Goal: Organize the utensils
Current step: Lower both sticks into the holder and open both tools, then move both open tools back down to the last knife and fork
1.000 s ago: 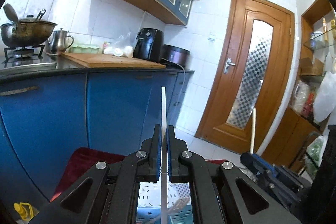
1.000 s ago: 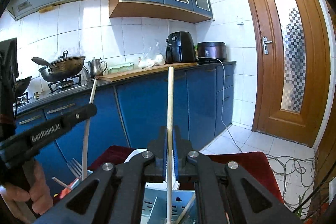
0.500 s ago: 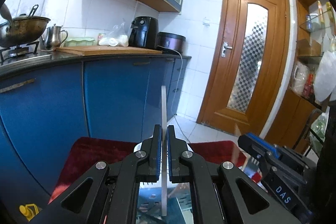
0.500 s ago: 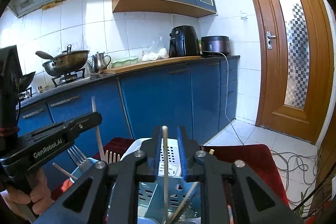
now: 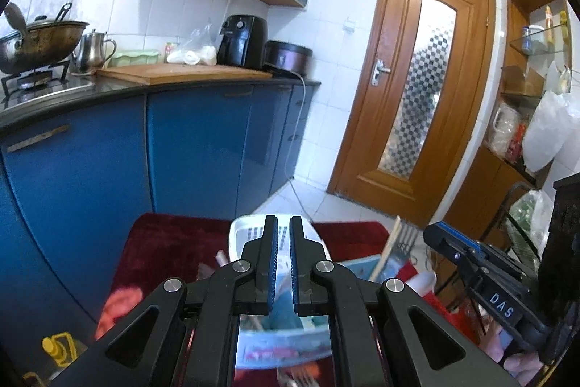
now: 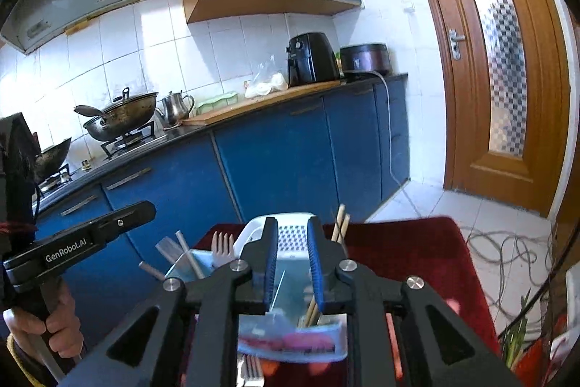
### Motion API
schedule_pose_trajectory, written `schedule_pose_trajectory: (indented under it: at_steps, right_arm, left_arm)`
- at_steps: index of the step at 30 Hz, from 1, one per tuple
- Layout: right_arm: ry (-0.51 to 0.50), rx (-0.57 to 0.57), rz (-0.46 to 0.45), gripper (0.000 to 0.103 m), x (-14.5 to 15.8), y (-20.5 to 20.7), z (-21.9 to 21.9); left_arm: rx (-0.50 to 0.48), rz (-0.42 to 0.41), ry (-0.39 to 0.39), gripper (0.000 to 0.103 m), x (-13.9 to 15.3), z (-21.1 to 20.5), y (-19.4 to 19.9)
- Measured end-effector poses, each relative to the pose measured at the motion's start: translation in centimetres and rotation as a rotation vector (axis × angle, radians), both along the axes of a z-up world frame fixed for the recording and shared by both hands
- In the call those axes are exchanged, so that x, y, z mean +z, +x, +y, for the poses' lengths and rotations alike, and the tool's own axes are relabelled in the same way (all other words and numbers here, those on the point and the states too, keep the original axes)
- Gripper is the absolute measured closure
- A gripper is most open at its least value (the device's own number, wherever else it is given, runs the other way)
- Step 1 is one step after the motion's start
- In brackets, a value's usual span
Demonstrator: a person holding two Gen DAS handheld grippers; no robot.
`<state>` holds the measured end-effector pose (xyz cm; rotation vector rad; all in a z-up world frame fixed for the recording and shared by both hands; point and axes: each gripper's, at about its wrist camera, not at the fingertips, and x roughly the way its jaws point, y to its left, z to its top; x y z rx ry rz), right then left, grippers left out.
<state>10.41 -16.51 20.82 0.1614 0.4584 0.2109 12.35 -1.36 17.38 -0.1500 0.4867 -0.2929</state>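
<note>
A light blue utensil holder (image 6: pixel 290 285) stands on a dark red mat (image 6: pixel 409 252), in front of a white slotted basket (image 6: pixel 293 233). Wooden chopsticks (image 6: pixel 340 223), a plastic fork (image 6: pixel 222 243) and flat white sticks (image 6: pixel 188 254) stand in it. My right gripper (image 6: pixel 293 263) is open and empty just above the holder. My left gripper (image 5: pixel 284 263) is open a narrow gap and empty, above the same holder (image 5: pixel 286 343). A chopstick (image 5: pixel 386 251) and a fork (image 5: pixel 407 236) rise to its right.
Blue kitchen cabinets (image 5: pixel 195 147) under a dark counter stand behind the mat. A wooden door (image 5: pixel 417 97) is at the right. Loose cables (image 6: pixel 507 252) lie on the tiled floor. The other gripper's handle (image 6: pixel 79 243) is at the left of the right wrist view.
Both grippers held upright sticks a second ago. Both have lowered over the holder and opened; the sticks are no longer between the fingers.
</note>
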Motion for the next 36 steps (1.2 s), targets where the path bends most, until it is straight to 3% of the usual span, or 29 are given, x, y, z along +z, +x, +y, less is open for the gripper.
schedule_pose_trajectory:
  at_steps: [10, 17, 26, 36]
  right_arm:
    - [0.003, 0.032, 0.107, 0.084, -0.5, -4.2, 0.3]
    - [-0.015, 0.066, 0.221, 0.084, -3.1, -6.4, 0.4]
    - [-0.096, 0.081, 0.365, 0.084, -7.6, -7.8, 0.1]
    - [-0.116, 0.075, 0.486, 0.079, -11.3, -8.1, -1.3]
  left_arm:
    - [-0.043, 0.111, 0.019, 0.097, -0.7, 1.0, -3.9]
    - [-0.068, 0.177, 0.011, 0.097, -2.2, 1.5, -6.6]
    - [-0.111, 0.342, 0.044, 0.097, -7.5, -0.2, -7.8]
    - [-0.119, 0.502, 0.046, 0.097, -13.0, -1.6, -6.7]
